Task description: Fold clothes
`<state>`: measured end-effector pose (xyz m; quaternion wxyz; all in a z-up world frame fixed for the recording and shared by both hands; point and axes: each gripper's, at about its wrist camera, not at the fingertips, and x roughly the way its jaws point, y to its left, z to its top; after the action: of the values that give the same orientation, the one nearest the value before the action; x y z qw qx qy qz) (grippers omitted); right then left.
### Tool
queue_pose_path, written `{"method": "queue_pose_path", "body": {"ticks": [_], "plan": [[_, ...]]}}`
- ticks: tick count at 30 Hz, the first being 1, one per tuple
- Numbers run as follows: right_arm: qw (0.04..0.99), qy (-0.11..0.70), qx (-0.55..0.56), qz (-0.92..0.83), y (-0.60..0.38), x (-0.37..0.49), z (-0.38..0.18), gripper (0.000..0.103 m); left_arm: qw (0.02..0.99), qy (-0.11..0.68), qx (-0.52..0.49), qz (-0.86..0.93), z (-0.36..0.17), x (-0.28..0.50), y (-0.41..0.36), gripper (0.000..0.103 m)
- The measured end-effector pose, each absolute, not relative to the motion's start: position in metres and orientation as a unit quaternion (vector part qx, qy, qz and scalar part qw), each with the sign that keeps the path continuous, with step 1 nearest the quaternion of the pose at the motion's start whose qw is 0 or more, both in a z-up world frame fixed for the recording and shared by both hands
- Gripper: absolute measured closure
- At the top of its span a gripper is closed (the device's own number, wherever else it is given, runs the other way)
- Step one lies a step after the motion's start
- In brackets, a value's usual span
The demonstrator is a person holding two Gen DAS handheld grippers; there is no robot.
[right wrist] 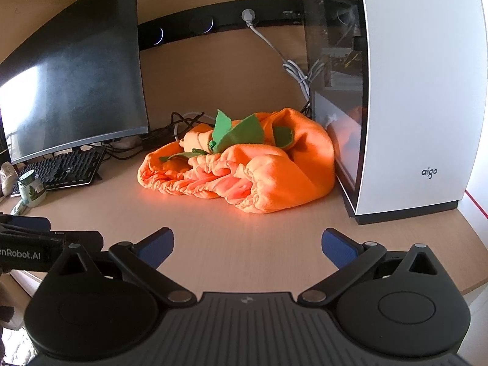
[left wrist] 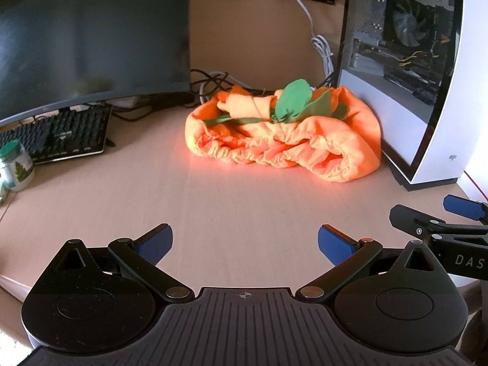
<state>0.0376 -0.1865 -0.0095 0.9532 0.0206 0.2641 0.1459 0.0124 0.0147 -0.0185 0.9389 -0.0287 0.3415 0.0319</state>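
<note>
A crumpled orange garment with green leaf-shaped pieces and ruffled elastic edges lies bunched on the wooden desk, against the white computer case. In the right wrist view the same garment sits at centre. My left gripper hovers over the desk's near edge, open, nothing between its blue pads, well short of the garment. My right gripper is likewise open and empty. Its fingers show at the right edge of the left wrist view.
A curved dark monitor stands at left with a black keyboard beneath it and a green-lidded jar nearby. A white computer case with a glass side stands right. Cables hang behind the garment.
</note>
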Motion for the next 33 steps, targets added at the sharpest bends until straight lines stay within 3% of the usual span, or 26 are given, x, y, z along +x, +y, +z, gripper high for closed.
{"method": "queue_pose_path", "body": {"ticks": [22, 33], "plan": [[0.948, 0.297, -0.024, 0.112, -0.155, 0.058, -0.01, 0.0, 0.927, 0.373, -0.012, 0.025, -0.02, 0.04, 0.052, 0.0], [0.942, 0.25, -0.223, 0.023, -0.086, 0.166, -0.032, 0.0, 0.909, 0.408, -0.007, 0.078, -0.015, 0.047, 0.136, 0.0]]}}
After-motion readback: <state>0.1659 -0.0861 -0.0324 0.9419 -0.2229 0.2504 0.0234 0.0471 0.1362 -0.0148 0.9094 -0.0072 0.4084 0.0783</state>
